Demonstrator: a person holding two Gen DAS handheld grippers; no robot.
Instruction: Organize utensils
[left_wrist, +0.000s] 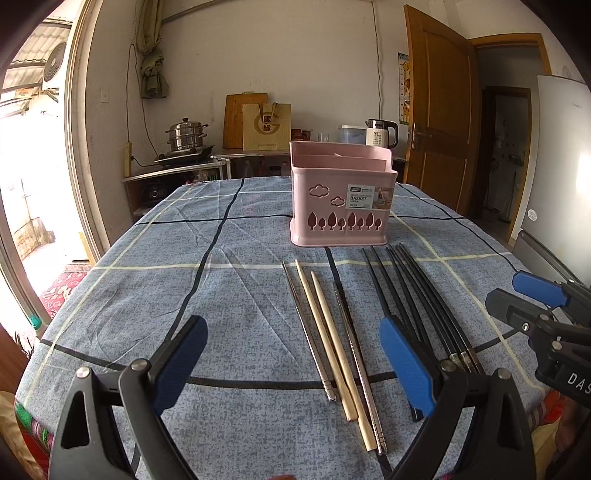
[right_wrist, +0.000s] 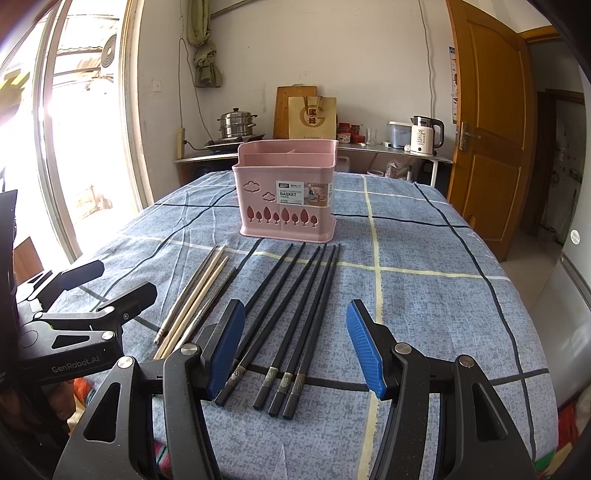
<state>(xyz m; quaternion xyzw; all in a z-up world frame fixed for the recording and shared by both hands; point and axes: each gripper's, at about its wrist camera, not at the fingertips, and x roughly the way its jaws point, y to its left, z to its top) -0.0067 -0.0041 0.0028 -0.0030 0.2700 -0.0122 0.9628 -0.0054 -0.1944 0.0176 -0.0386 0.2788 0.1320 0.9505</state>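
A pink utensil basket (left_wrist: 306, 177) (right_wrist: 258, 173) with inner dividers stands upright at the middle back of the table. In front of it lie several black chopsticks (left_wrist: 417, 295) (right_wrist: 295, 314) side by side. To their left lie two wooden chopsticks (left_wrist: 322, 332) (right_wrist: 216, 275) and two metal ones (left_wrist: 308, 332). My left gripper (left_wrist: 293, 365) (right_wrist: 110, 286) hovers open over the near ends of the light chopsticks, holding nothing. My right gripper (right_wrist: 295, 350) (left_wrist: 517, 295) hovers open above the handle ends of the black chopsticks, also holding nothing.
A blue plaid cloth (left_wrist: 147, 295) (right_wrist: 443, 295) covers the table. Behind it a counter holds a steel steamer pot (left_wrist: 186, 138), a paper bag (left_wrist: 266, 127) and a kettle (left_wrist: 382, 133). A wooden door (right_wrist: 487, 129) stands at the right, a bright doorway at the left.
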